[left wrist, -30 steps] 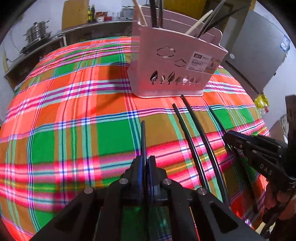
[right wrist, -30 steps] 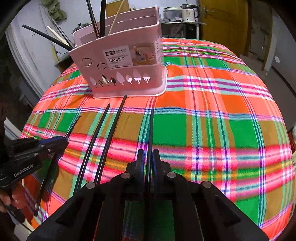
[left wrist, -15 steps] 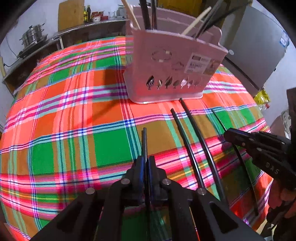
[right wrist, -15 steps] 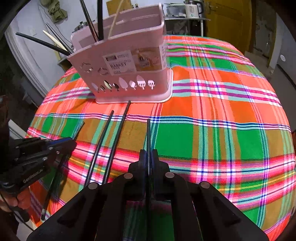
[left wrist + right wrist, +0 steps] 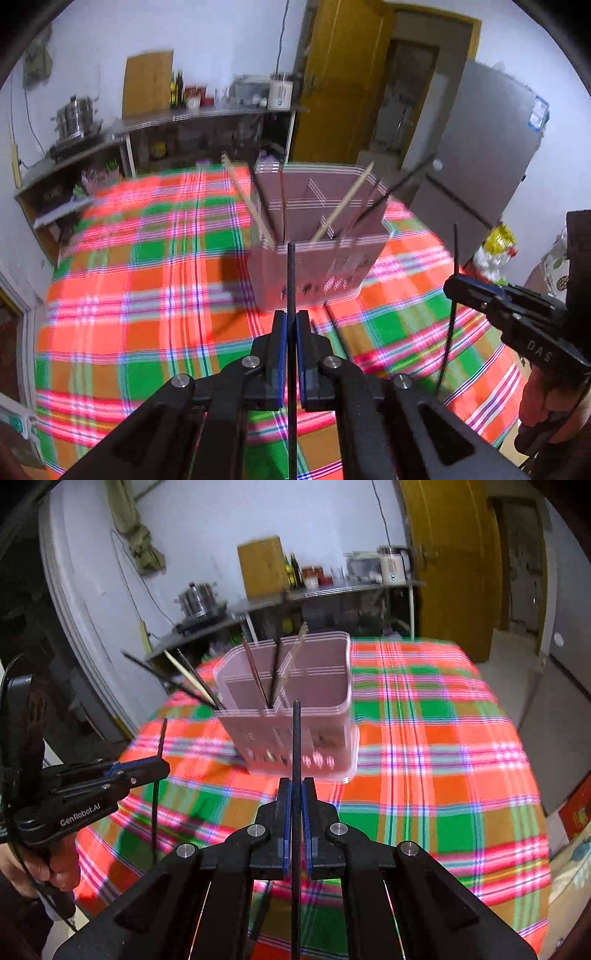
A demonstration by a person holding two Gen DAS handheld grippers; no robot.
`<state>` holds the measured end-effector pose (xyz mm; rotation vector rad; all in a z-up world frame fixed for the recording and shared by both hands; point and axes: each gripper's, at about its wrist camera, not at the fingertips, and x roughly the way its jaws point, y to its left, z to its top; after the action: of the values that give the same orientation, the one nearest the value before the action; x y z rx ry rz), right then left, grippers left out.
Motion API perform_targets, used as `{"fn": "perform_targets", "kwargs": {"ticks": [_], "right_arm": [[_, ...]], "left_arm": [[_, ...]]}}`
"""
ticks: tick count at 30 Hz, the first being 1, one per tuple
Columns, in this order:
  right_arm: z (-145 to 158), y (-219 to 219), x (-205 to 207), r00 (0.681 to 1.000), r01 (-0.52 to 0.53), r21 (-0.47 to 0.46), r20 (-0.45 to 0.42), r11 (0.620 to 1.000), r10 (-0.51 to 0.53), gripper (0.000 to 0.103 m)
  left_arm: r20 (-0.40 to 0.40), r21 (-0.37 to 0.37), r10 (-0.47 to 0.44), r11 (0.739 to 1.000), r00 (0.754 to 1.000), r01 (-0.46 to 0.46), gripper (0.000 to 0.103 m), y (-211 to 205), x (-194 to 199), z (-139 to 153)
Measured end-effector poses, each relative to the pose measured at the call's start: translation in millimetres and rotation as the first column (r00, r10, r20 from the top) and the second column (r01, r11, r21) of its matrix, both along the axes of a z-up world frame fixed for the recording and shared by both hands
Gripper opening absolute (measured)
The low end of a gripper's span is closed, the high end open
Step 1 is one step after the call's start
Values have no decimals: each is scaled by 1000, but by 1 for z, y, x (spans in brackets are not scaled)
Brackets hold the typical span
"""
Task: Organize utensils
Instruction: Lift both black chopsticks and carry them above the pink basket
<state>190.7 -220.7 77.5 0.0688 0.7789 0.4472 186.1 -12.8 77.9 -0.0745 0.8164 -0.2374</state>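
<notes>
Your left gripper (image 5: 290,325) has its jaws clamped tight on a black chopstick (image 5: 291,280) that stands nearly upright between them. Your right gripper (image 5: 296,794) grips a second black chopstick (image 5: 296,746) the same way, jaws all but closed on it. Both sticks are held above the plaid-covered desk (image 5: 147,295). Two more dark chopsticks (image 5: 334,325) lie on the cloth just before the pink utensil basket (image 5: 314,701), which stands near mid-desk holding wooden and dark chopsticks. Behind it, a kitchen shelf (image 5: 332,590) carries pots and bottles.
</notes>
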Motion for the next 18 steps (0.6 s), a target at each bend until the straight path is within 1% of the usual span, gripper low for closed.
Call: {"fn": "perform_targets", "kwargs": {"ticks": [4,7,10,15,18], "right_arm": [[26,1,-6,998,5,7,69,1000,-5,5],[38,2,-12,994,9,6,110,1000,-10,5],[39,2,-18,992,13,-1,122,1000,-13,5],[30,2,-25,994,15,-14,107,1000,-13,5],[31,1,-30,995,20,-21,101,1000,-18,5]], "left_arm": [[75,-12,-4,1000,997,5,4,4,-7,33],[107,-26,-10,1000,994,12,4,6,-12,45],[101,-26,-17,999,995,19,4,6,-16,42],[94,-30,-16,999,995,19,4,7,-26,34],[83,-15,-23,1000,996,24,4,6,-28,34]]}}
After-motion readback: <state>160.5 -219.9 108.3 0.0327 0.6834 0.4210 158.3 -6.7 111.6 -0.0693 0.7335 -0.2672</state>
